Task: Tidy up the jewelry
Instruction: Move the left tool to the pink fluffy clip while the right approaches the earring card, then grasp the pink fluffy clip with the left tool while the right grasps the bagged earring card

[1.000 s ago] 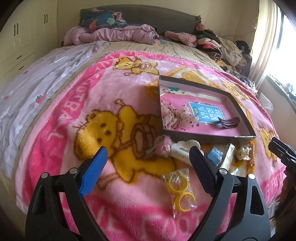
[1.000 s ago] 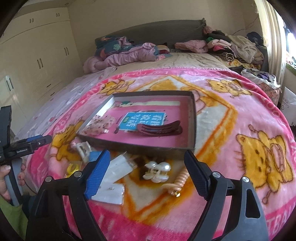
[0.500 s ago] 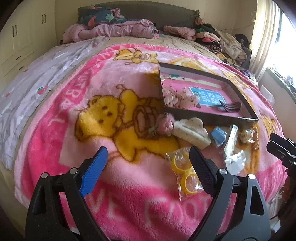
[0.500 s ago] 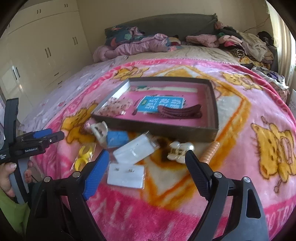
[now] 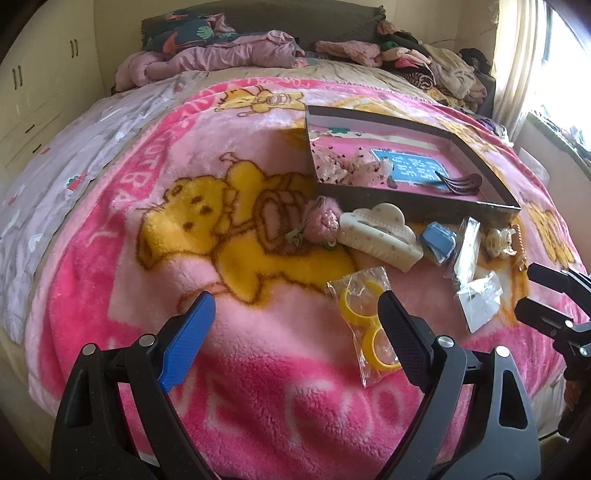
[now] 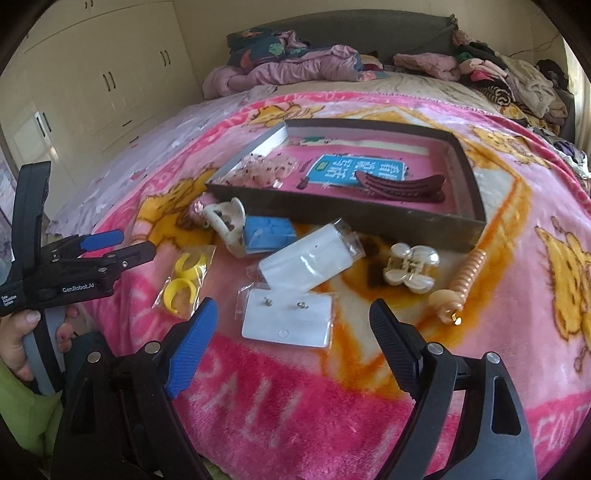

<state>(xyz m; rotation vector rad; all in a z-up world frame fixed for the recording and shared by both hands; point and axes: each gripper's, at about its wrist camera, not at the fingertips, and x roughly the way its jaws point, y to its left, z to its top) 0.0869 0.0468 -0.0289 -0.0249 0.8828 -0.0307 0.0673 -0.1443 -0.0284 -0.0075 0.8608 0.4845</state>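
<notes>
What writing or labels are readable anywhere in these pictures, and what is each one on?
"GenRobot.AI": white print on the left gripper body.
Small white print beside it: too small to read.
Blue card in the tray: white Chinese characters, upside down, too blurred to read.
Pink blanket: large white letters, only fragments visible ("ALL", "FOOT").

My left camera rides behind my left gripper (image 5: 295,325) and looks forward and down along its fingers over the pink blanket (image 5: 258,387), close above the near edge of the bed. My right camera sits the same way behind my right gripper (image 6: 291,325), aimed slantwise down from further right. Both views share the grey tray (image 5: 406,210) (image 6: 369,218), the yellow rings in their bag (image 5: 365,332) (image 6: 183,284) and the headboard (image 6: 369,33) far behind. Each camera catches the other gripper at its frame edge.
</notes>
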